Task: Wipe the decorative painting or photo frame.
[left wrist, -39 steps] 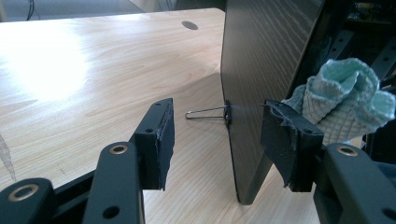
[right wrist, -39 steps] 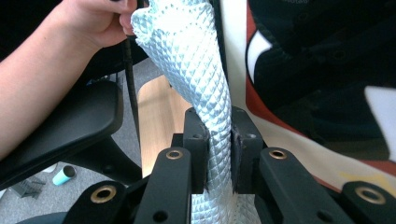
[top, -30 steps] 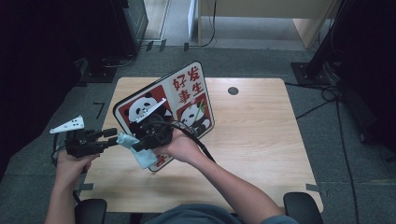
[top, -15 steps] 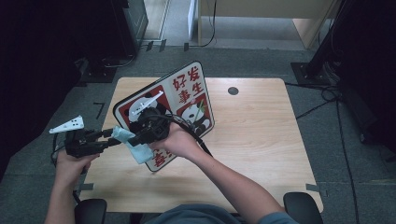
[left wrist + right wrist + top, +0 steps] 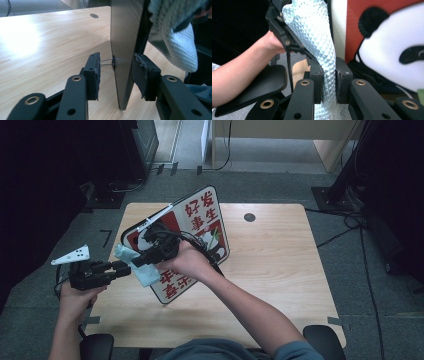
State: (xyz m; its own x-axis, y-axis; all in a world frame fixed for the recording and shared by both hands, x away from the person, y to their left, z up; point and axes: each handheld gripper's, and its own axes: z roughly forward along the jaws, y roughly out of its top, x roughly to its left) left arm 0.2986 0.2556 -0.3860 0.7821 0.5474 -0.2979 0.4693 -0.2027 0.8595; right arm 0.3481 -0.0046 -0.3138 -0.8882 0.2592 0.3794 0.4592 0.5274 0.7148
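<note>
The rectangular sign board with rounded corners, red and white with black panda drawings (image 5: 200,227), stands tilted on its lower edge on the light wooden table (image 5: 280,270). In the high view, large red Chinese characters can be read on it: 好 and 生 in the upper part, and 学习 near the lower corner. Some smaller writing I cannot read. The long axis of the board runs from its lower corner near the person up and away toward the far side of the table, and its printed face looks toward the person and upward. In the left gripper view the board is seen from its thin edge, a dark upright plate (image 5: 125,50) standing on the table.

The left gripper (image 5: 122,268) is at the left edge of the board. Its jaws have just been closing with the board between them: one pad already touches the printed side, the other pad is a little apart from the back side, so the board is not yet pinched.

The right gripper (image 5: 137,262) is in front of the board's face, and its jaws are pressed together on a pale blue quilted cloth (image 5: 317,40), which hangs against the left part of the board, just beside the left gripper.
</note>
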